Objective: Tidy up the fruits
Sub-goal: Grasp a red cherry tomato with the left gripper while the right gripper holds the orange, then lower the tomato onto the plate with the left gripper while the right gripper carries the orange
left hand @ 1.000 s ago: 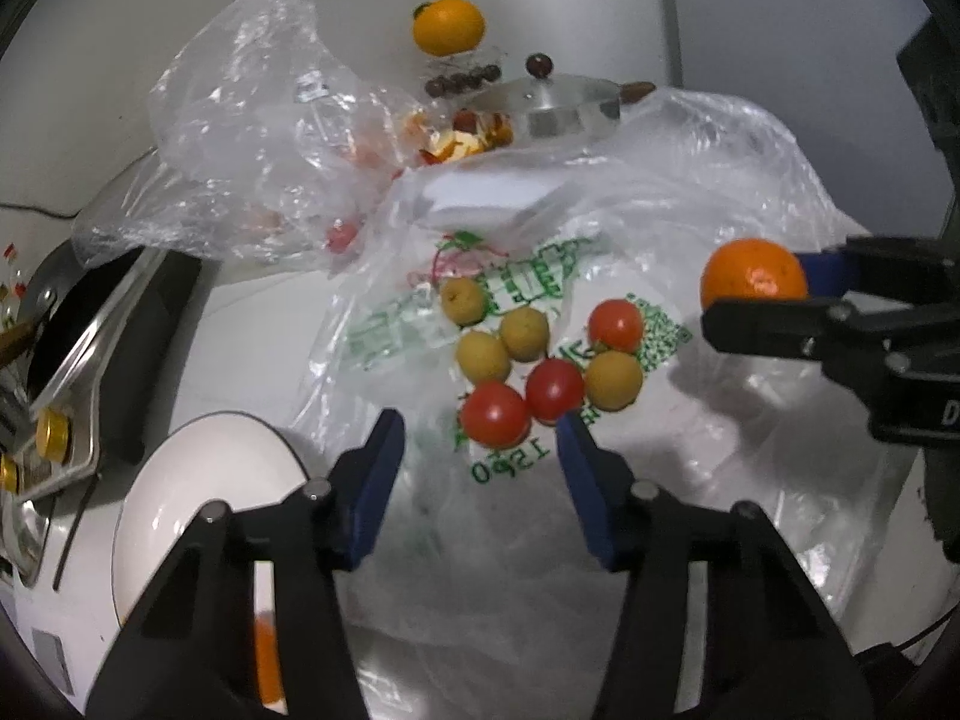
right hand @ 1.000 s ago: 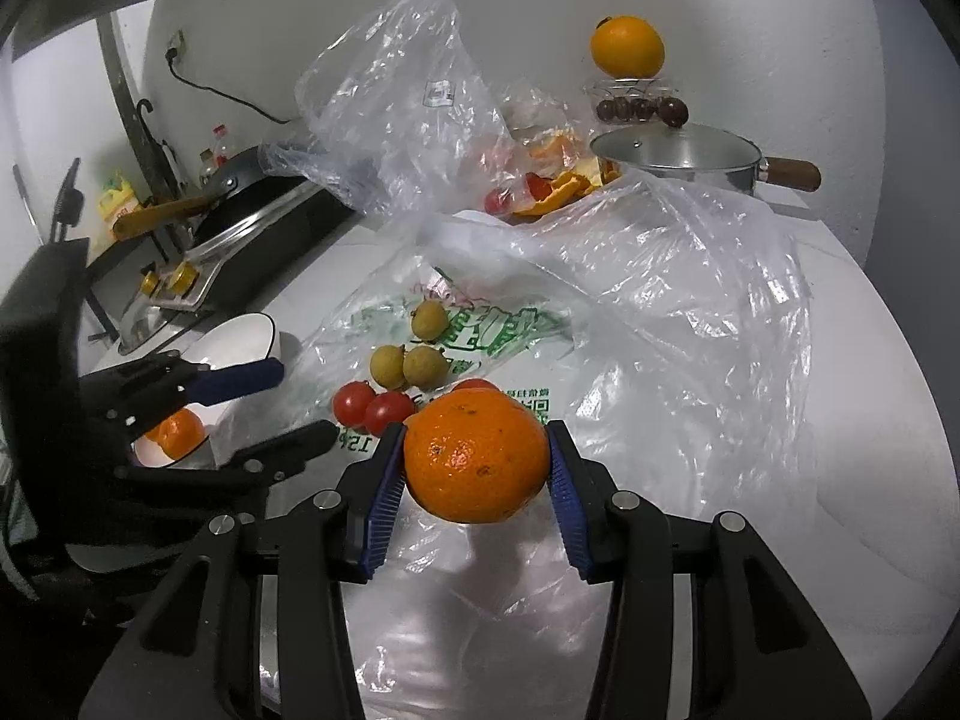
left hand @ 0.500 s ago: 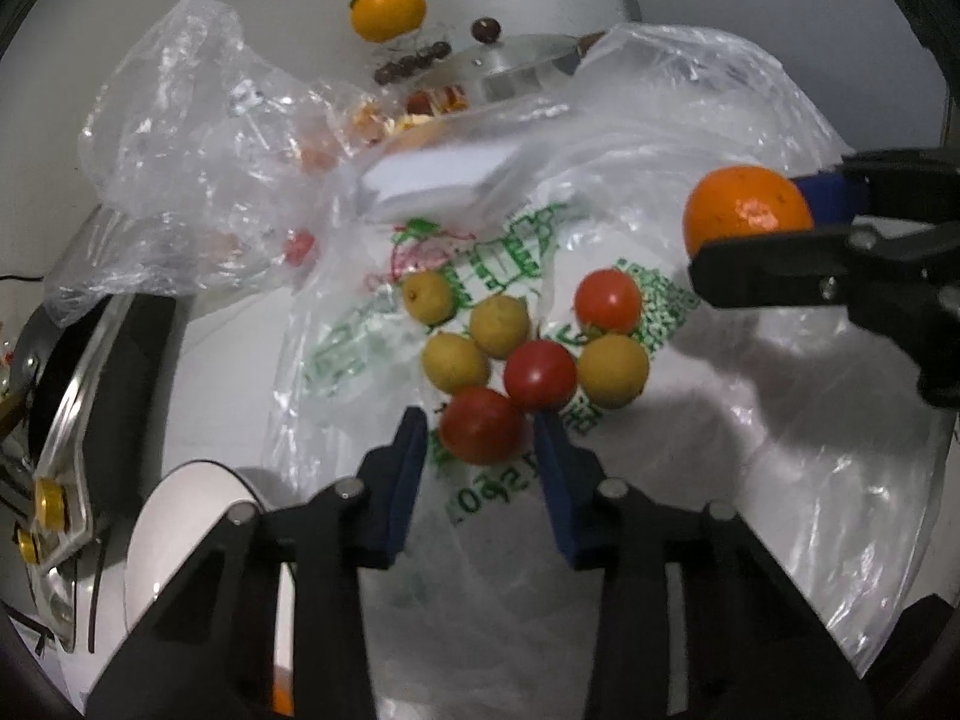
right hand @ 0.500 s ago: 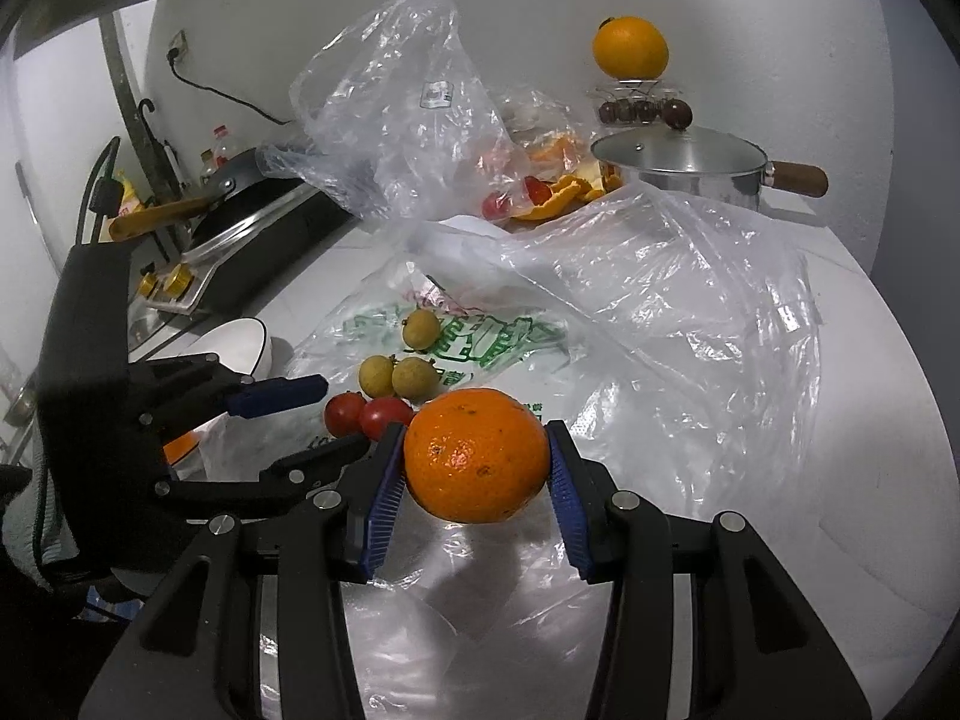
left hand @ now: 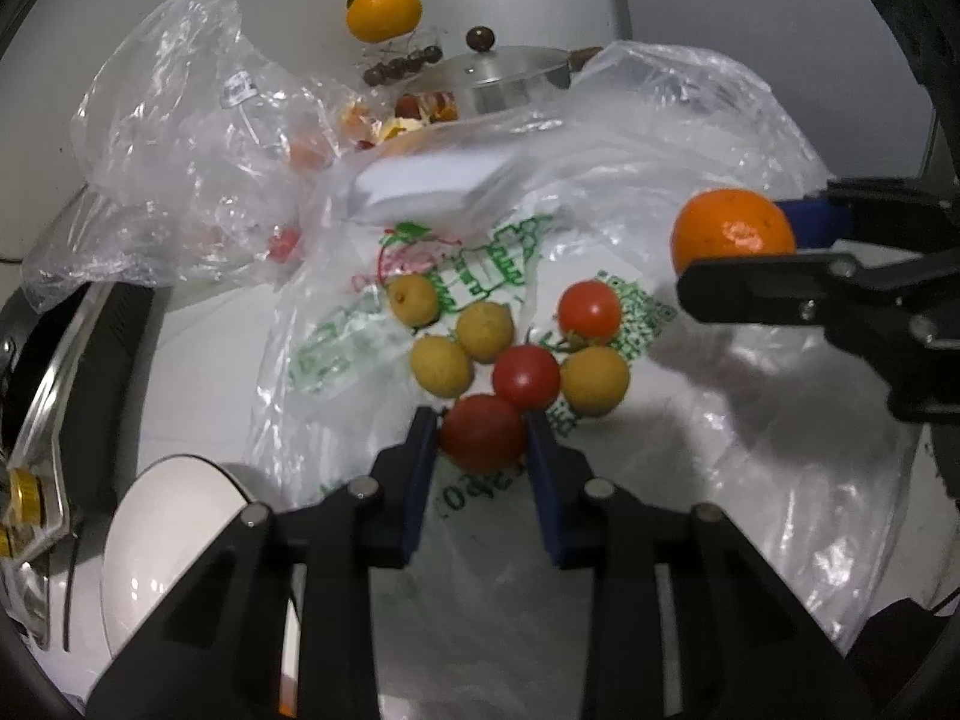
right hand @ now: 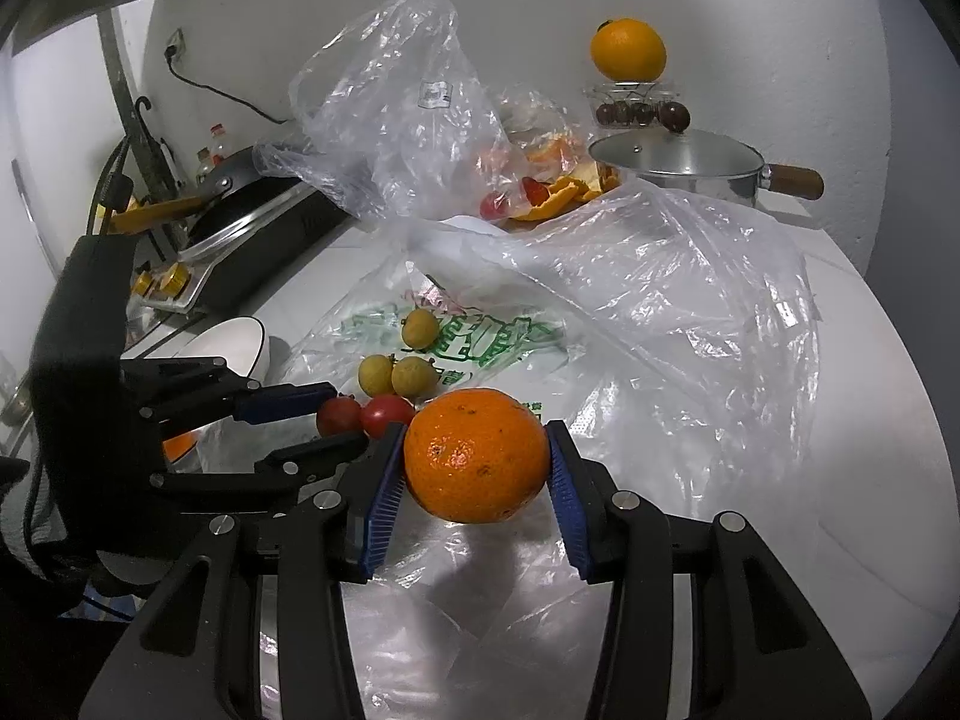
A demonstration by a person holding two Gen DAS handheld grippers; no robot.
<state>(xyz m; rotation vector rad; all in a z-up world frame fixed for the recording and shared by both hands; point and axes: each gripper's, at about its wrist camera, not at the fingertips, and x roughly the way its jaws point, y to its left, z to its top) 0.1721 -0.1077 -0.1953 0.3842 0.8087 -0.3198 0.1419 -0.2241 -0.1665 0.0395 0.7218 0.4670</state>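
While both tongs work over the printed clear plastic bag (left hand: 480, 252) spread on the white counter (right hand: 870, 420), the scene reads as follows.

Tomato position: the round red cherry tomato (left hand: 483, 441) lies on the bag right between the blue pads of the left gripper (left hand: 480, 438), nearest of the fruit cluster.

Left gripper: jaws closing – narrow gap, pads at the tomato's two sides.

Right gripper (right hand: 474, 459): partly open, clamped on a round dimpled orange mandarin (right hand: 474, 456) – held clear above the bag.

Cluster: two more red cherry tomatoes (left hand: 527, 376) and four small tan-yellow round fruits (left hand: 440, 366) sit just beyond, touching one another.

Look: glossy, smooth, deep red, slightly blurred.

Bowl: a white round bowl (left hand: 174, 546) stands left of the bag, near the left gripper.
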